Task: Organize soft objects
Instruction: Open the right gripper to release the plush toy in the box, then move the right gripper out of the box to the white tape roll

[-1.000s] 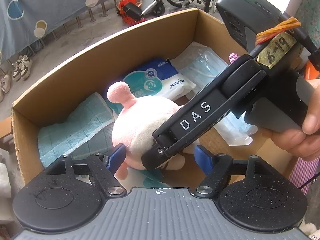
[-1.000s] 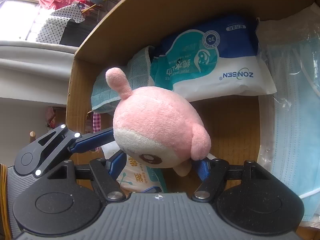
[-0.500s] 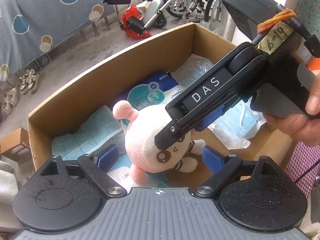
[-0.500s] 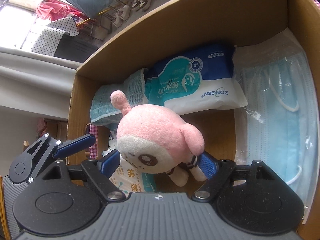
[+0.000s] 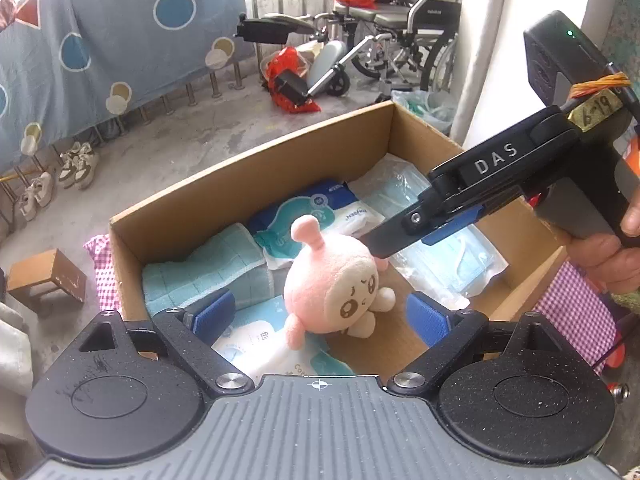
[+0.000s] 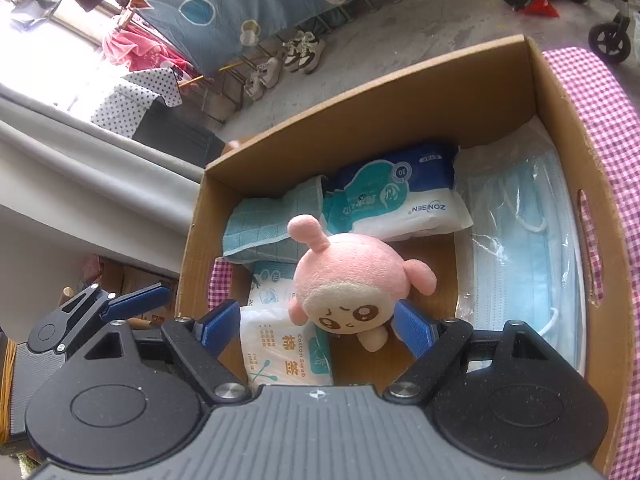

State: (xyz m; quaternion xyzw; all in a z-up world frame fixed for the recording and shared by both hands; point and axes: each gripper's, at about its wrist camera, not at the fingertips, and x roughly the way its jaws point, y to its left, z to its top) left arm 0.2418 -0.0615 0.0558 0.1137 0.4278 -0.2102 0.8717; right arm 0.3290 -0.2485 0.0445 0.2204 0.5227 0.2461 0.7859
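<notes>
A pink plush toy [image 5: 334, 284] lies in the cardboard box [image 5: 256, 168], face up, partly on a cotton swab pack [image 5: 260, 344]; it also shows in the right wrist view [image 6: 352, 280]. Around it lie a teal towel [image 5: 204, 268], a blue-and-white wipes pack [image 5: 312, 210] and a bag of blue face masks [image 5: 448, 248]. My left gripper [image 5: 320, 316] is open and empty above the box's near side. My right gripper [image 6: 316, 324] is open and empty above the toy, apart from it.
The box [image 6: 560, 112] sits on a pink checkered cloth [image 6: 600, 128]. Beyond it are a concrete floor, a small wooden stool [image 5: 48, 280], shoes [image 5: 76, 164], a wheelchair [image 5: 400, 28] and a hanging blue sheet [image 5: 100, 40].
My right gripper opened and let go of the plush toy, which dropped into the box. Both grippers pulled up and back from the box.
</notes>
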